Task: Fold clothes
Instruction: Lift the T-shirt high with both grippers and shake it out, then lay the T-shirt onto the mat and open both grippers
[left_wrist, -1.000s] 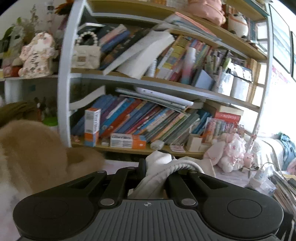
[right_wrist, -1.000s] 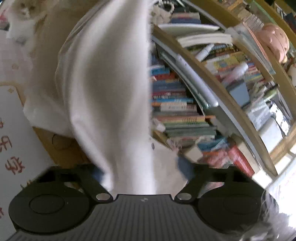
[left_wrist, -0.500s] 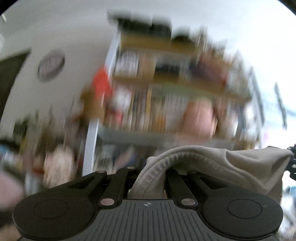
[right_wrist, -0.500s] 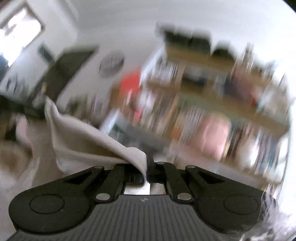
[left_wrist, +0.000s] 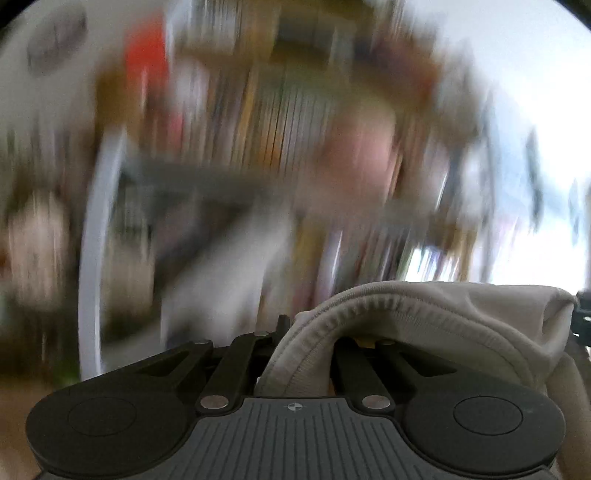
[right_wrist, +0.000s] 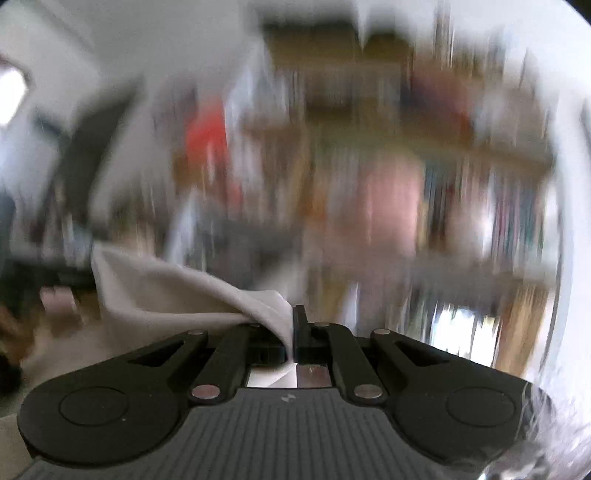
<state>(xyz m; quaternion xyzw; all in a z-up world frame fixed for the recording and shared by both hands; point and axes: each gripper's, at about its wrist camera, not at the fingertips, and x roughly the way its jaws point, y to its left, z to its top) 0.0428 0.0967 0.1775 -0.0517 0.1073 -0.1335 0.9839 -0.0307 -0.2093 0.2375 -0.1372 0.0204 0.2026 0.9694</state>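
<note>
A cream-white garment (left_wrist: 424, 314) is held between both grippers, up in the air. My left gripper (left_wrist: 303, 343) is shut on its thick ribbed hem, which bulges out between the fingers and stretches away to the right. My right gripper (right_wrist: 293, 332) is shut on a thin corner of the same garment (right_wrist: 166, 291), which stretches away to the left. The lower part of the garment is hidden below both views.
A tall bookshelf (left_wrist: 295, 129) full of books fills the background of both views, heavily motion-blurred; it also shows in the right wrist view (right_wrist: 369, 166). A white wall and a dark doorway (right_wrist: 85, 155) lie at the left.
Both grippers swung upward with the garment, from facing the lower shelves to the upper shelves and wall. The cloth now stretches sideways between them. The views are strongly blurred by motion.
</note>
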